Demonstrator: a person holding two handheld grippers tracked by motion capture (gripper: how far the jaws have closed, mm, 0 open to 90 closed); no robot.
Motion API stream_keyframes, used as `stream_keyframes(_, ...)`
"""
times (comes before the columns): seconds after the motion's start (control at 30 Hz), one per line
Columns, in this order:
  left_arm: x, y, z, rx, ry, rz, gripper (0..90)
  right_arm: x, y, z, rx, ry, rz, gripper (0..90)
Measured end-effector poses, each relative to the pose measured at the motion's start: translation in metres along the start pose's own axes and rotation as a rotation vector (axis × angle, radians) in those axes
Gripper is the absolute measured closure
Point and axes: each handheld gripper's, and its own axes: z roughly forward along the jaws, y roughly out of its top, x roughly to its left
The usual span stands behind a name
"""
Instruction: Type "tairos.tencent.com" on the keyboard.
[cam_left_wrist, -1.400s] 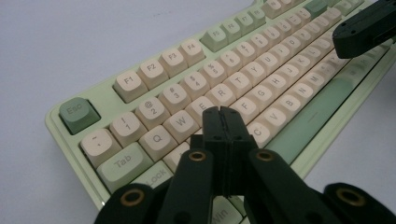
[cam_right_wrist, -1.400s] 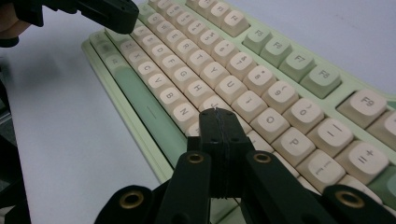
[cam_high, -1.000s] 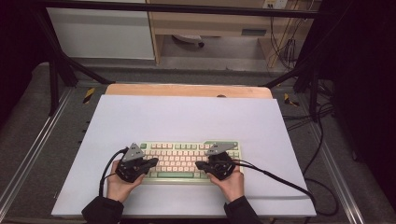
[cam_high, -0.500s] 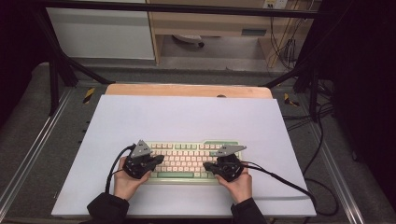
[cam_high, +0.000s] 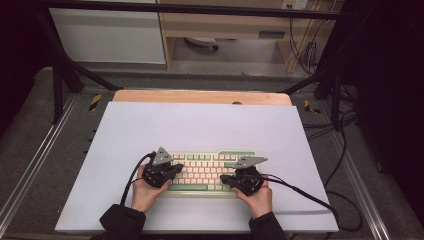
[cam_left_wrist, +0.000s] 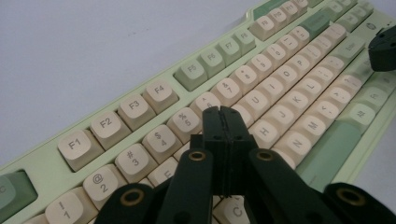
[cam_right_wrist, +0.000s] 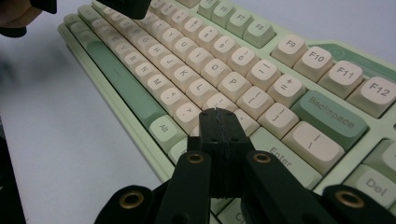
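Observation:
A pale green keyboard (cam_high: 205, 172) with cream and green keycaps lies near the front edge of the white mat. My left gripper (cam_high: 179, 169) hovers over its left end, held in a person's hand. In the left gripper view the left gripper (cam_left_wrist: 221, 110) has its black jaws pressed together with nothing between them, tips above the keys near the 5 key (cam_left_wrist: 183, 122). My right gripper (cam_high: 224, 178) is over the keyboard's right end. Its own view shows the right gripper (cam_right_wrist: 215, 112) shut and empty too, just above the keys left of Enter (cam_right_wrist: 280, 156).
The white mat (cam_high: 200, 125) covers a wooden table whose back edge (cam_high: 200, 96) shows. Black cables (cam_high: 310, 192) trail from the grippers over the mat's front right. Black frame posts (cam_high: 57, 75) and floor cables stand around the table.
My left gripper has slid to the right, further in over the keyboard's left end. The right gripper has hardly moved. Both stay shut.

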Motion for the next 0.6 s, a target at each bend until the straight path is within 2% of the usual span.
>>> stream_keyframes(0.6,-0.001,-0.001,0.012,0.001,0.000,0.002,90.0,0.000,0.000,-0.001,-0.001,0.000,-0.001,90.0)
